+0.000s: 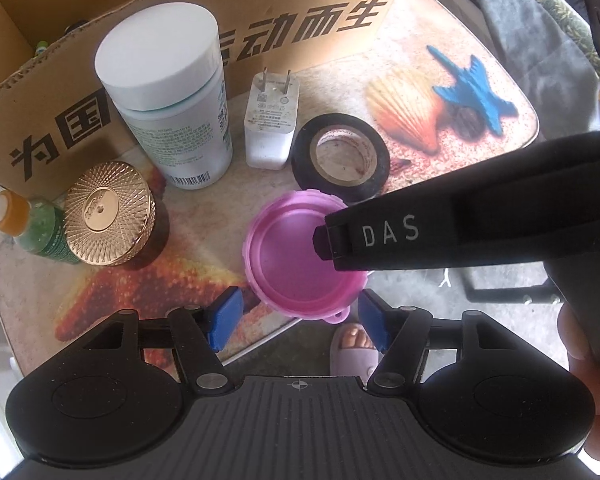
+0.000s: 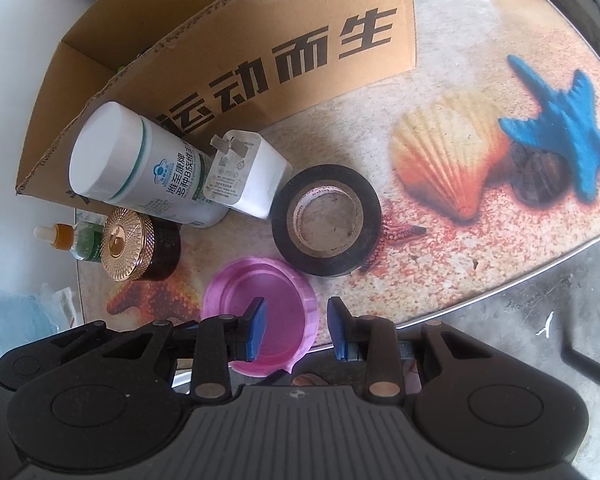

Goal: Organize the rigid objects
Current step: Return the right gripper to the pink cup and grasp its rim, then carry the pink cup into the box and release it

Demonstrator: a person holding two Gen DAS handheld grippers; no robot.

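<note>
Straddling the near rim of a round pink plastic lid [image 2: 260, 320] lying hollow-up at the seashell-print table's [image 2: 480, 240] front edge, the right gripper [image 2: 297, 330] is standing part-open, seemingly not yet pinching, while the left gripper [image 1: 296, 322] is hanging open just behind it.

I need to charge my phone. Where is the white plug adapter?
The white plug adapter stands before the cardboard box, between the white bottle and black tape roll.

Table [image 2: 480, 240] has a beach-print top: shells, starfish, sand. Grey concrete floor [image 2: 540, 300] below its edge, white wall [image 2: 12, 100] on the left. Bright daylight, soft shadows.
</note>
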